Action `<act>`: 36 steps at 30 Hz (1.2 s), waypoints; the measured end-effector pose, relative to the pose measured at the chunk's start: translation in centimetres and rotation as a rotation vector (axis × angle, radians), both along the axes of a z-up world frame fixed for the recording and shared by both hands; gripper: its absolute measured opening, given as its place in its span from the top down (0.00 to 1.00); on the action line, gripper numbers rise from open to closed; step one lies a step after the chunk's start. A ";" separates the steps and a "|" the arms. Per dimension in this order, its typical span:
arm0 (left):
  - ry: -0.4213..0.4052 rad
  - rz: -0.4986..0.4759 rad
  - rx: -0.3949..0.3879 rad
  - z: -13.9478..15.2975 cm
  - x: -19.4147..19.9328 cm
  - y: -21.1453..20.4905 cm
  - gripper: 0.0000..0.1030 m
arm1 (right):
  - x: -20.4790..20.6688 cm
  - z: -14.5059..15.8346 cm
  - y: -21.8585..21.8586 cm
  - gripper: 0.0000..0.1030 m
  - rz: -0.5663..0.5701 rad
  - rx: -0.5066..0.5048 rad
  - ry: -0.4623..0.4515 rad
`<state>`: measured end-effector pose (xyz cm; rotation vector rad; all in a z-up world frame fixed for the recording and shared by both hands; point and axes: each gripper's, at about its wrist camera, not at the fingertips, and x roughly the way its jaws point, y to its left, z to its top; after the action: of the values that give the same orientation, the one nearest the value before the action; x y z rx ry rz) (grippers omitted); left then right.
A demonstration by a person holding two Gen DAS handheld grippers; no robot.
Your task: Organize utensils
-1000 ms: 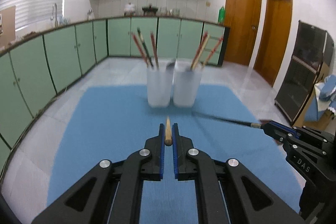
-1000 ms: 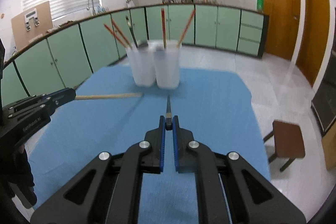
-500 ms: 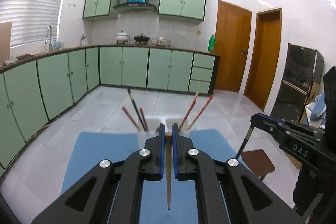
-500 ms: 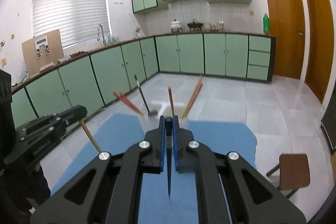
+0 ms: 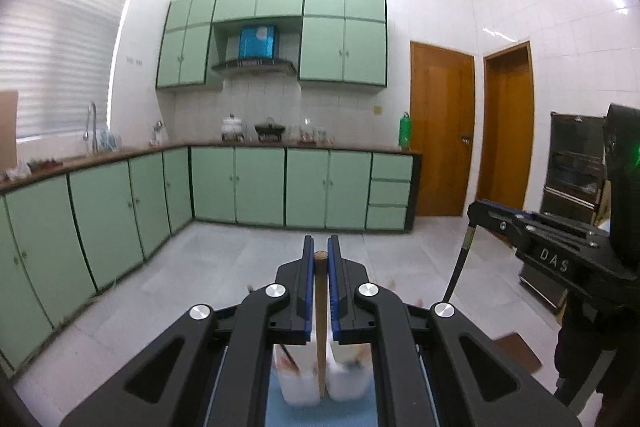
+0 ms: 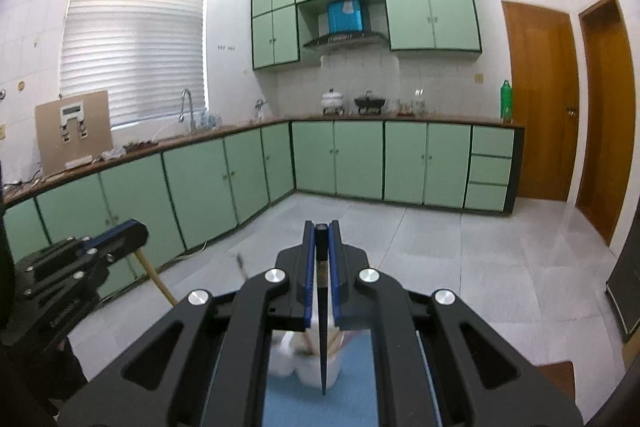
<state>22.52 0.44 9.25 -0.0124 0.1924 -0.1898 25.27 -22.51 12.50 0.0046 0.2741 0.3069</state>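
My left gripper [image 5: 320, 255] is shut on a light wooden chopstick [image 5: 321, 323] that hangs straight down between the jaws, over two white cups [image 5: 304, 383] on the blue mat [image 5: 280, 411]. My right gripper [image 6: 321, 229] is shut on a black chopstick [image 6: 322, 331] that hangs down over the same cups [image 6: 316, 367]. Both are raised well above the cups. The right gripper also shows in the left wrist view [image 5: 474, 211], the left gripper in the right wrist view [image 6: 136, 231]. The cups are blurred and mostly hidden by the gripper bodies.
Green cabinets [image 5: 260, 187] and a counter with a sink [image 6: 188, 115] run along the far wall and left side. Two wooden doors [image 6: 536, 107] stand at the right. A brown stool [image 5: 516, 351] sits by the table's right side.
Both grippers have lifted and tilted up, so the chopsticks swung from pointing forward to hanging down. The cups dropped from mid view to the bottom edge.
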 end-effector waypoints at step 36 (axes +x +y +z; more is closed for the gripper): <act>0.170 0.029 -0.029 -8.4 2.5 2.2 0.58 | -1.2 -7.5 0.0 0.44 -0.033 -0.019 0.049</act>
<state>25.00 2.65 0.86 -0.0607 0.3591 -0.1625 24.08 -22.55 5.02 -0.0024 0.3255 0.2718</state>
